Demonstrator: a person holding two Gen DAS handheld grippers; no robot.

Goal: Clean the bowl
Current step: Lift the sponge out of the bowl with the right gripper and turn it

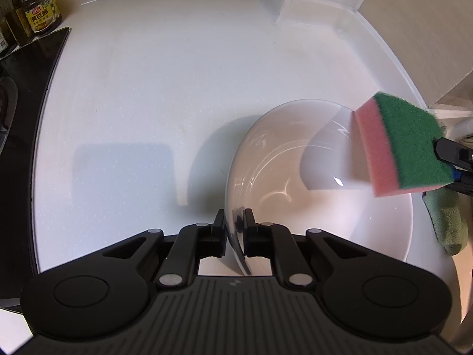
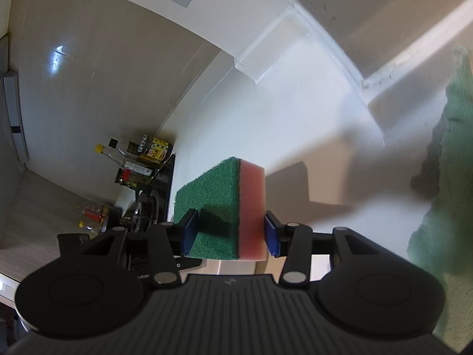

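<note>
Left wrist view: your left gripper (image 1: 233,222) pinches the white bowl (image 1: 319,195) by its near rim, on the white counter (image 1: 147,88).
Your right gripper (image 2: 230,233) has its jaws spread around the sponge (image 2: 224,207), which sits between the pads; whether they press it is unclear.

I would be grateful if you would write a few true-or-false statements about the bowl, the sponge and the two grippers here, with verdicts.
1. The left gripper clamps the rim of the white ceramic bowl. True.
2. The pink foam sponge with a green scouring face sits between the right gripper's fingers. True.
3. The sponge lies flat on the bowl's bottom. False: it is above the bowl's far rim, at the right gripper.
4. The bowl is full of soapy water. False: its inside looks bare and glossy.
5. A crumpled green cloth lies beside the bowl. True.
</note>
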